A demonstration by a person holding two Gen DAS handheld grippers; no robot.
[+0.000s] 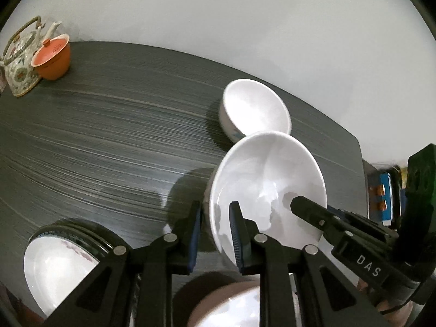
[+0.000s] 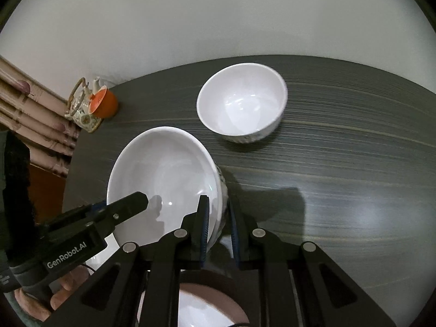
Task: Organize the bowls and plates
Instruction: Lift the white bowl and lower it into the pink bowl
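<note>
Both grippers, left (image 1: 215,234) and right (image 2: 218,229), clamped on opposite rims of the wide glossy white ceramic bowl (image 1: 268,190), near the dark table's (image 1: 109,136) front edge. Could slip and clip the smaller white bowl (image 2: 241,103) just behind.
</note>
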